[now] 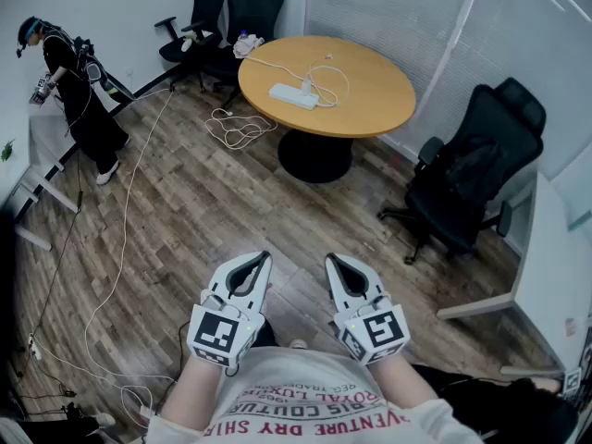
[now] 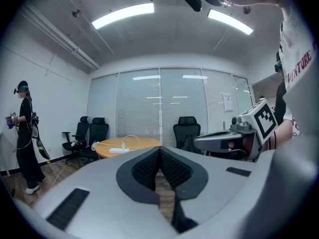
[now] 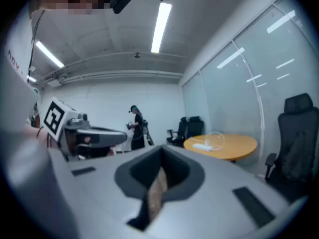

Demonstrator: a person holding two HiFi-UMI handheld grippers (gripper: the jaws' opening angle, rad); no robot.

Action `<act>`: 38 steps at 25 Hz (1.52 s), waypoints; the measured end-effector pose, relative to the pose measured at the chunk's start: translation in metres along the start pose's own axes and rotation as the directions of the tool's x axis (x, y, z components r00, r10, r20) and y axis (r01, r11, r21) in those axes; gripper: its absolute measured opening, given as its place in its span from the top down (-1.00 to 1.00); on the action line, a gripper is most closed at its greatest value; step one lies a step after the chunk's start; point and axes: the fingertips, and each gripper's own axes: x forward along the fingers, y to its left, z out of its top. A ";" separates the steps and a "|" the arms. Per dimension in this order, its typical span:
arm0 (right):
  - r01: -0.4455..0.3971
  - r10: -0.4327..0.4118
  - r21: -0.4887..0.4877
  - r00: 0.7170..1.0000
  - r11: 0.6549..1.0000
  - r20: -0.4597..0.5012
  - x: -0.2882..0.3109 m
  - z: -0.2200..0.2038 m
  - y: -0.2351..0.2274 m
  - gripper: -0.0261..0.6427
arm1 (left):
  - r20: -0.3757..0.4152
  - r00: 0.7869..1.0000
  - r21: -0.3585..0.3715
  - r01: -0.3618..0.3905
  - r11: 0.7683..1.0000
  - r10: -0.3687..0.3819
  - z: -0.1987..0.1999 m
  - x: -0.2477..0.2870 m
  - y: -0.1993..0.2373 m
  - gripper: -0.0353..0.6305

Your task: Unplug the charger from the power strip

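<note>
A white power strip (image 1: 293, 96) lies on the round wooden table (image 1: 370, 100) at the far end of the room. A small white charger (image 1: 306, 85) stands plugged into it, and its thin white cable (image 1: 339, 79) loops over the tabletop. Both grippers hang low in front of the person's body, far from the table. My left gripper (image 1: 263, 258) and right gripper (image 1: 330, 260) point level toward it, jaws together with nothing between them. The left gripper view shows the strip (image 2: 118, 150) small beyond my left gripper (image 2: 160, 150). In the right gripper view the strip (image 3: 202, 145) lies past my right gripper (image 3: 162, 159).
Wood-plank floor stretches between me and the table. A black office chair (image 1: 472, 174) stands right of the table and two more (image 1: 236, 12) behind it. White cables (image 1: 236, 129) trail over the floor at left. A person in black (image 1: 79, 91) stands far left. A white desk (image 1: 555, 276) edges the right.
</note>
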 end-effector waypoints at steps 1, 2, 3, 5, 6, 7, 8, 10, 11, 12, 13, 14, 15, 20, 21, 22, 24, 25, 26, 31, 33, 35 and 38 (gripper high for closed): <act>0.000 0.000 -0.001 1.000 1.000 -0.002 0.000 0.000 0.001 0.84 | -0.003 1.000 -0.018 -0.003 1.000 0.003 0.000 -0.001 0.000 0.80; 0.000 0.000 -0.002 1.000 1.000 -0.003 -0.001 0.000 0.001 0.84 | -0.004 1.000 -0.031 -0.006 1.000 0.006 0.000 -0.001 0.000 0.80; 0.000 0.000 -0.003 1.000 1.000 -0.004 -0.001 0.000 0.002 0.84 | -0.004 1.000 -0.035 -0.007 0.999 0.007 0.000 -0.002 0.000 0.79; -0.001 0.000 -0.005 1.000 1.000 -0.006 -0.001 0.001 0.003 0.84 | 0.001 1.000 -0.020 -0.006 1.000 0.006 0.001 -0.002 0.001 0.80; -0.001 0.001 -0.006 1.000 1.000 -0.006 0.000 0.000 0.003 0.84 | 0.001 1.000 -0.016 -0.006 1.000 0.006 0.001 -0.002 0.002 0.80; -0.001 0.001 -0.006 1.000 1.000 -0.008 0.000 0.000 0.003 0.84 | -0.001 1.000 -0.019 -0.006 1.000 0.006 0.000 -0.002 0.002 0.80; -0.002 0.002 -0.006 1.000 1.000 -0.010 0.000 -0.002 0.003 0.84 | -0.004 1.000 -0.022 -0.006 1.000 0.006 -0.001 -0.002 0.001 0.80; -0.004 0.004 -0.004 1.000 1.000 -0.015 0.002 -0.004 0.004 0.84 | -0.005 1.000 -0.017 -0.006 1.000 0.006 -0.005 -0.002 0.003 0.80; -0.005 0.005 -0.004 1.000 1.000 -0.018 0.003 -0.005 0.005 0.84 | -0.004 1.000 -0.013 -0.006 1.000 0.006 -0.006 -0.003 0.005 0.80; -0.004 0.004 -0.002 1.000 1.000 -0.019 0.004 -0.005 0.006 0.84 | -0.002 1.000 -0.013 -0.005 1.000 0.005 -0.008 -0.003 0.007 0.80; -0.002 0.002 0.002 1.000 1.000 -0.020 0.005 -0.005 0.007 0.84 | -0.002 1.000 -0.015 -0.004 1.000 0.004 -0.008 -0.003 0.008 0.80; 0.002 -0.002 0.009 1.000 1.000 -0.018 0.006 -0.005 0.007 0.84 | -0.005 1.000 -0.020 -0.004 1.000 0.004 -0.009 -0.003 0.010 0.80; 0.007 -0.007 0.020 1.000 1.000 -0.015 0.007 -0.005 0.007 0.84 | -0.009 1.000 -0.027 -0.004 1.000 0.004 -0.009 -0.003 0.012 0.80; 0.043 -0.041 0.056 0.998 0.997 -0.038 0.020 -0.015 0.003 0.84 | -0.032 0.999 -0.046 -0.013 0.999 0.011 -0.018 -0.001 0.031 0.80; 0.050 -0.048 0.060 0.998 0.997 -0.045 0.025 -0.018 0.002 0.84 | -0.034 0.999 -0.054 -0.012 0.998 0.011 -0.020 0.000 0.036 0.80; 0.057 -0.054 0.062 0.997 0.996 -0.053 0.030 -0.020 0.000 0.84 | -0.036 0.999 -0.069 -0.011 0.998 0.008 -0.023 0.003 0.041 0.80; 0.070 -0.065 0.063 0.995 0.996 -0.072 0.044 -0.024 -0.002 0.84 | -0.040 0.999 -0.088 0.001 0.996 -0.004 -0.030 0.009 0.053 0.80; 0.076 -0.071 0.063 0.994 0.995 -0.081 0.052 -0.026 -0.003 0.84 | -0.042 0.999 -0.086 0.008 0.996 -0.011 -0.033 0.013 0.061 0.80; 0.084 -0.078 0.062 0.993 0.995 -0.087 0.060 -0.026 -0.004 0.84 | -0.042 0.999 -0.082 0.015 0.997 -0.018 -0.035 0.017 0.069 0.80; 0.129 -0.121 0.072 0.987 0.989 -0.106 0.118 -0.021 -0.009 0.83 | -0.039 0.998 -0.071 0.046 0.996 -0.049 -0.031 0.042 0.125 0.80; 0.151 -0.143 0.075 0.984 0.986 -0.103 0.142 -0.017 -0.013 0.83 | -0.030 0.997 -0.063 0.068 0.996 -0.070 -0.029 0.054 0.149 0.80; 0.175 -0.168 0.076 0.981 0.982 -0.095 0.165 -0.012 -0.017 0.83 | -0.024 0.996 -0.057 0.084 0.995 -0.085 -0.027 0.065 0.172 0.80; 0.204 -0.196 0.085 0.976 0.975 -0.096 0.195 -0.008 -0.018 0.83 | -0.022 0.994 -0.050 0.103 0.993 -0.104 -0.024 0.078 0.204 0.80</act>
